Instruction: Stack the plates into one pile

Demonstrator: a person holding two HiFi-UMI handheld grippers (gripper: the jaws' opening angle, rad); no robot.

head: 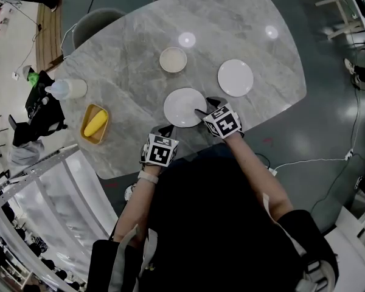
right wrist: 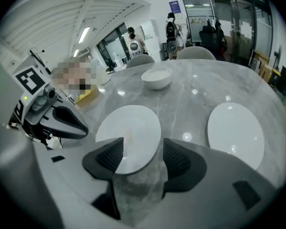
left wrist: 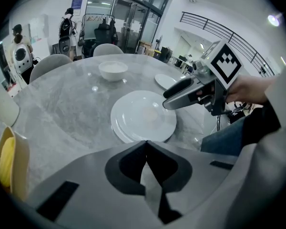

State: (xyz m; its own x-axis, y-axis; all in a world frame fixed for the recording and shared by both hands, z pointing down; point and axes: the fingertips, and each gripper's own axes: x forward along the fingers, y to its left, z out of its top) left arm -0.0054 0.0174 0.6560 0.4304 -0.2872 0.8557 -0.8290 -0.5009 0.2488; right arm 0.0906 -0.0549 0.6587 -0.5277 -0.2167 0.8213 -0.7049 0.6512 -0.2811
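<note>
- Head view: on the bench (head: 128,59) the pile (head: 184,107) sits nearest the person. A lone plate (head: 235,77) lies apart at its 2 o'clock and a bowl (head: 173,59) at 12. The right gripper (head: 208,107) hangs at the pile's 3 o'clock rim.
- Left gripper view: the left gripper (left wrist: 145,147) has its fingers pressed together on nothing. The pile lies beyond them at 12 o'clock, and its doubled rim suggests two plates already stacked.
- Right gripper view: the fingers are spread wide and grip nothing, with the pile's near rim between them. The lone plate, at 2 o'clock, looks like the one left to add.
</note>
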